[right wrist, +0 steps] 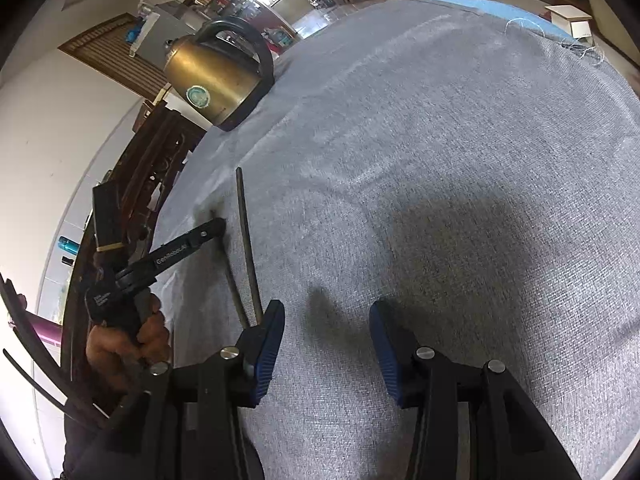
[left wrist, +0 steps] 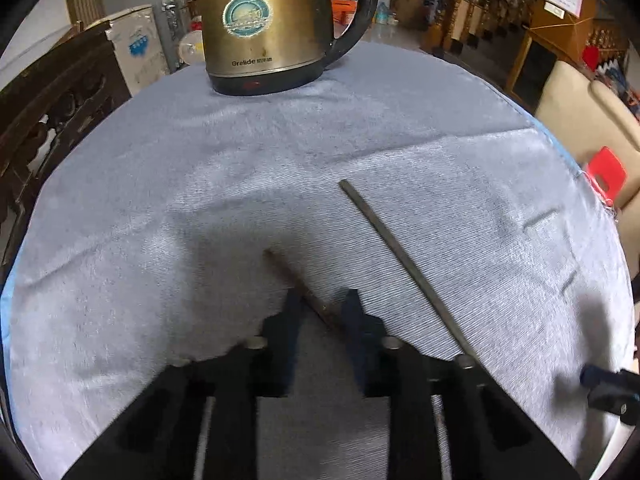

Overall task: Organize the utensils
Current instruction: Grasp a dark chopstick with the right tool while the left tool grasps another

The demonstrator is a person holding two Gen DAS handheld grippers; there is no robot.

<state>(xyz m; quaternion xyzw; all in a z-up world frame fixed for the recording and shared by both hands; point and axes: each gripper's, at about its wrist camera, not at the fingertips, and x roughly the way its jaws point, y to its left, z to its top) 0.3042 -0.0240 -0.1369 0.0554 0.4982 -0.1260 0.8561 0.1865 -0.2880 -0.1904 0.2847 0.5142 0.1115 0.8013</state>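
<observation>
Two thin dark chopsticks lie on the grey cloth point(left wrist: 400, 132). The longer grey chopstick point(left wrist: 404, 264) runs diagonally to the right of my left gripper point(left wrist: 323, 302). The thinner brownish chopstick point(left wrist: 308, 296) passes slantwise between that gripper's fingers, which are shut on it against the cloth. In the right wrist view the left gripper point(right wrist: 218, 226) comes in from the left, tip down on this chopstick point(right wrist: 232, 284), next to the grey chopstick point(right wrist: 248, 240). My right gripper point(right wrist: 326, 312) stands open over bare cloth, just right of both sticks' near ends.
A brass-coloured electric kettle point(left wrist: 272, 28) with a black handle stands at the far edge of the table, also the kettle point(right wrist: 216, 80). A carved wooden chair point(left wrist: 52, 112) sits by the left edge. A person's hand point(right wrist: 128, 344) holds the left gripper.
</observation>
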